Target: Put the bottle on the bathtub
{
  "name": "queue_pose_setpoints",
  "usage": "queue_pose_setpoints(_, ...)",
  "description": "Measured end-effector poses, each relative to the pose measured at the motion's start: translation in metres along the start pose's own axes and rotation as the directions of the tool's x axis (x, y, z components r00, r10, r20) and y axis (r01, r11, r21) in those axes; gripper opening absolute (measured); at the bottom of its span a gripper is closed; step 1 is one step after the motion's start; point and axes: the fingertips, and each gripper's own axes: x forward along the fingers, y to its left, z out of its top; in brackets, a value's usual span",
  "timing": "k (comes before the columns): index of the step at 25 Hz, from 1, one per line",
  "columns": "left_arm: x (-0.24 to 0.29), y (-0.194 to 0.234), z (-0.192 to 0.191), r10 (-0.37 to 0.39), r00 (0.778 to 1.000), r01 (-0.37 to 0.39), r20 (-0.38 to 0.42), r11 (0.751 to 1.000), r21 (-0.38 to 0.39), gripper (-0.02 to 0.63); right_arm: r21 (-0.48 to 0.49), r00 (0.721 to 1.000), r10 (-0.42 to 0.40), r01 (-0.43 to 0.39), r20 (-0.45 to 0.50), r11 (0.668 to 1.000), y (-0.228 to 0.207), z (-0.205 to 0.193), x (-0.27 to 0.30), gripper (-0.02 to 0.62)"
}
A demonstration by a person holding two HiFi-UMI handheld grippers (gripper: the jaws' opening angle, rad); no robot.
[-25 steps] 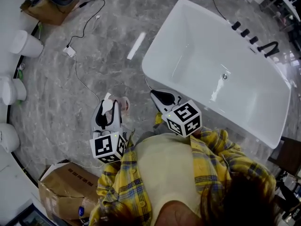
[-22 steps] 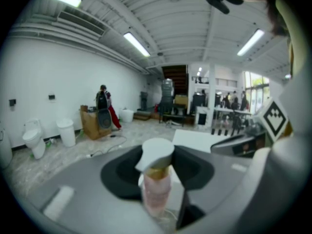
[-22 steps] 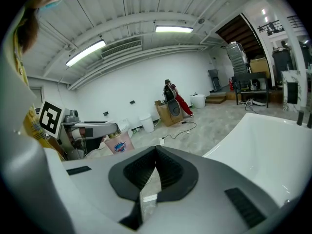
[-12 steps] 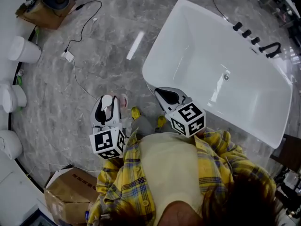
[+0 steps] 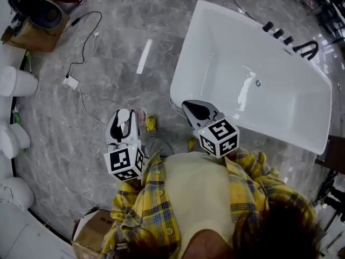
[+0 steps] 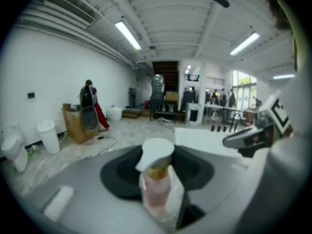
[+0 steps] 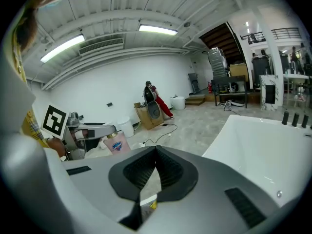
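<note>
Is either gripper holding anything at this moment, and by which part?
The left gripper holds the pink bottle, its jaws shut on the body below the white pump cap. The right gripper holds nothing; its jaws are together.

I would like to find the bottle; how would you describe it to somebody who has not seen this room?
Start at the big white bathtub; left of it, above the grey marble floor, is the left gripper. The bottle stands clamped in it: pale pink, gold collar, white pump top.

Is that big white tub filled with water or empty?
Empty, it seems: the bathtub shows bare white walls and floor, its drain plainly visible, no waterline.
</note>
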Motion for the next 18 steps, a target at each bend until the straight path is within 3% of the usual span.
queue_pose_setpoints(10,0.063,0.079,0.020,-0.153,0.988,0.155,-0.033,0.986,0.066,0.179,0.071,0.992,-0.125,0.124,0.003,0.990,0.021,0.036,0.086,0.014)
queue_pose_setpoints(18,0.105,0.110,0.026,-0.293,0.953,0.300,-0.074,0.946,0.122,0.178,0.160,0.966,-0.258,0.253,0.014,0.954,0.016,0.049,0.131,0.014)
